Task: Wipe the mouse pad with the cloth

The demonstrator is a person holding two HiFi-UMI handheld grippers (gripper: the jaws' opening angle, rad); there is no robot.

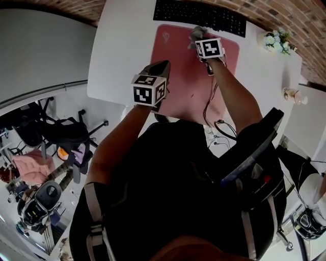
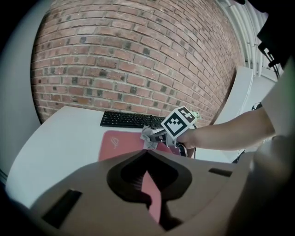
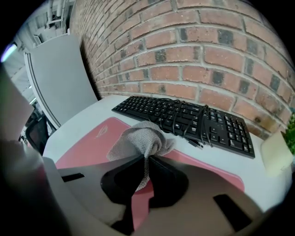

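Right claw (image 1: 199,38) in the head view is stretched out to the far end of the pink mouse pad (image 1: 175,76), with the grey cloth (image 1: 195,32) bunched at its tip just short of the black keyboard (image 1: 198,15). That looks like the top of a wiping stroke. The left claw (image 1: 161,67) hangs back over the near left edge of the pad, above the white worktop (image 1: 119,46), probably parked out of the cloth's path. From the left gripper view, this claw's jaws meet at their tips with nothing between them, only a sliver of pink pad showing through the slot behind. Well ahead of it, the cloth droops from the other claw over the pad's far part. From the right gripper view, the jaws are pinched tight on a fold of the cloth, and the rest billows out just in front of them as a loose pouch, low over the pad's far strip and near a cable (image 3: 196,123) lying across the keyboard. Whether the cloth presses on the pad or hangs just above it I cannot tell.
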